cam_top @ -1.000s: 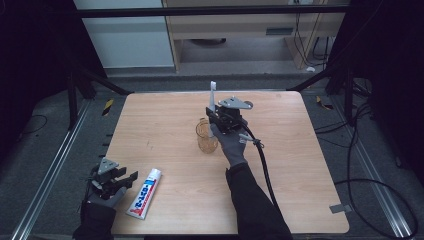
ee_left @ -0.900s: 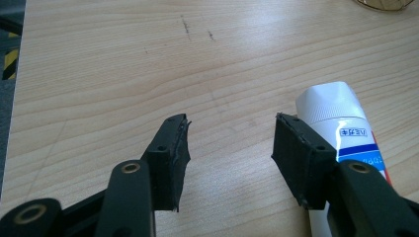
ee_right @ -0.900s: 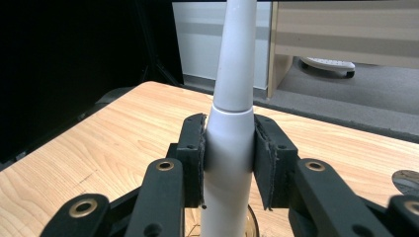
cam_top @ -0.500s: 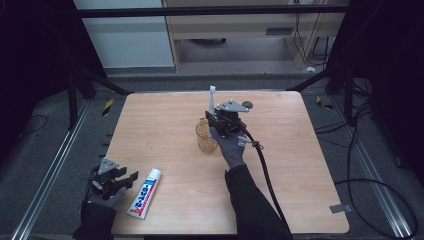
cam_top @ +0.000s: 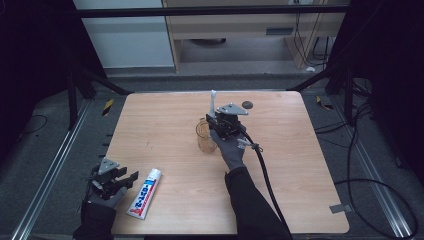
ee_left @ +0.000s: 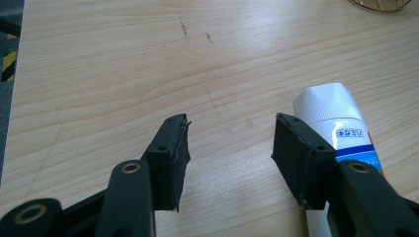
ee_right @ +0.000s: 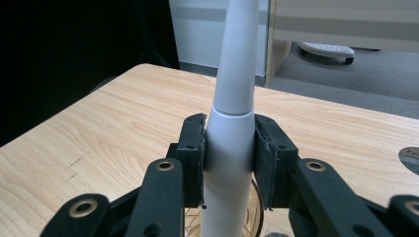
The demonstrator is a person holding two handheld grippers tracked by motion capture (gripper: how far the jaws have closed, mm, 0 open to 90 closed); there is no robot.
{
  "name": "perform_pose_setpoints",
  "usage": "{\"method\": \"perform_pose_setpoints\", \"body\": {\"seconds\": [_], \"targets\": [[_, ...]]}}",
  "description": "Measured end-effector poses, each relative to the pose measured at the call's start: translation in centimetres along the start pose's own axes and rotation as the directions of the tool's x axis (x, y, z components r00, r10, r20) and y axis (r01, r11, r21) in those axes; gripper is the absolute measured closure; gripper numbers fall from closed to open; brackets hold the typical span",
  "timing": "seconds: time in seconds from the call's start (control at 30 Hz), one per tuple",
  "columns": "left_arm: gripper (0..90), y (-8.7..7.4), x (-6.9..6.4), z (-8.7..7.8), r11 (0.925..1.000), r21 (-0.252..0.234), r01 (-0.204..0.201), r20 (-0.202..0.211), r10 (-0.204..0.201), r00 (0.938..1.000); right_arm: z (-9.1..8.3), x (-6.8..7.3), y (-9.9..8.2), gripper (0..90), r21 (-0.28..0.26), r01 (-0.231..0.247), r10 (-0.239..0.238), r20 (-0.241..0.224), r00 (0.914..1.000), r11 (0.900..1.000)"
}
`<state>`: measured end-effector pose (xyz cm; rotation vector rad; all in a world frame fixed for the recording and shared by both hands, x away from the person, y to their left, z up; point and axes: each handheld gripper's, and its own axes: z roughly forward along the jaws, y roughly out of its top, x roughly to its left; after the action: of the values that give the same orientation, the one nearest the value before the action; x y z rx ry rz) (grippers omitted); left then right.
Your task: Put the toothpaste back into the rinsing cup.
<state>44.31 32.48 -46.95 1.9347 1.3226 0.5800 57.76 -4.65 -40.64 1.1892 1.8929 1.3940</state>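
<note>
Right gripper pinching upright white electric toothbrush over amber glass cup, left gripper spread, toothpaste tube at its 3 o'clock, wooden table.

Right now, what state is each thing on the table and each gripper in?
Electric toothbrush: upright, clamped in the jaws, lower end in the cup.
Glass cup: upright on the table.
Toothpaste tube: lying flat, cap on.
Right gripper: shut on the toothbrush.
Left gripper: open, nothing between its pads, beside the tube.
</note>
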Motion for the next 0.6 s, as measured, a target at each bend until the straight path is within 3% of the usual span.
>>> {"method": "perform_pose_setpoints", "body": {"seconds": [0.6], "targets": [[47.0, 0.0, 0.0, 0.1, 1.0, 0.005, 0.0, 0.002, 0.0, 1.0, 0.2, -0.1, -1.3, 67.6, 0.021, -0.003, 0.003, -0.004, 1.0, 0.9998]]}}
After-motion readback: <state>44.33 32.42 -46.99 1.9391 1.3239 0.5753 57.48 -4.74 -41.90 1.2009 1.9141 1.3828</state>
